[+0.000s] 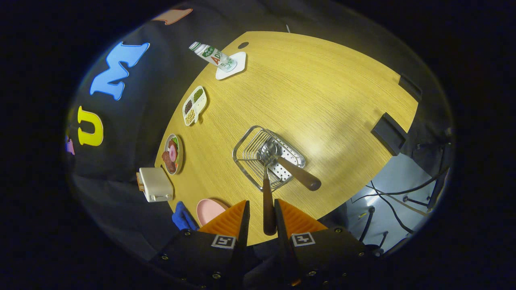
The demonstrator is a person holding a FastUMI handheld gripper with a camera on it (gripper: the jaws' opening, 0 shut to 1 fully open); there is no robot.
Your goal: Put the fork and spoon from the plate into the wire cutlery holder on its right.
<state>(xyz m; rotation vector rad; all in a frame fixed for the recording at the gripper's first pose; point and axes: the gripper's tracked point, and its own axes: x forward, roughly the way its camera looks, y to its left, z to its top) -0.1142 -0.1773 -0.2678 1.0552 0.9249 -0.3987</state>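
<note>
Toaster-like cream appliance (155, 184) sat at the near left edge of the wooden surface (322, 92), with a blue cloth (182, 216) just beside it and a pink plate (209, 210) next, partly hidden behind the left orange finger. Beyond the appliance lay a small round dish of food (173, 154), then a divided tray (194, 105) holding three kinds of beans or grains, and farther off a white coaster (231, 65) carrying a bottle (211, 55) that looked tilted in this view. The gripper (262, 217) hung above the near edge of the surface, its fingers (229, 220) drawn narrow and pressing on the brown handle of one utensil (268, 205); whether this was the fork or the spoon could not be told, since its far end was lost among the wires. That far end reached over the near rim of the wire cutlery holder (250, 141), which stood just ahead of the fingers. Inside the holder rested a second utensil (296, 173) with a metal head, its wooden handle sticking out over the rim to the right. Two dark blocks (389, 133) sat at the right edge of the surface, and black cables (387, 201) trailed on the pale floor (397, 177) below them.
</note>
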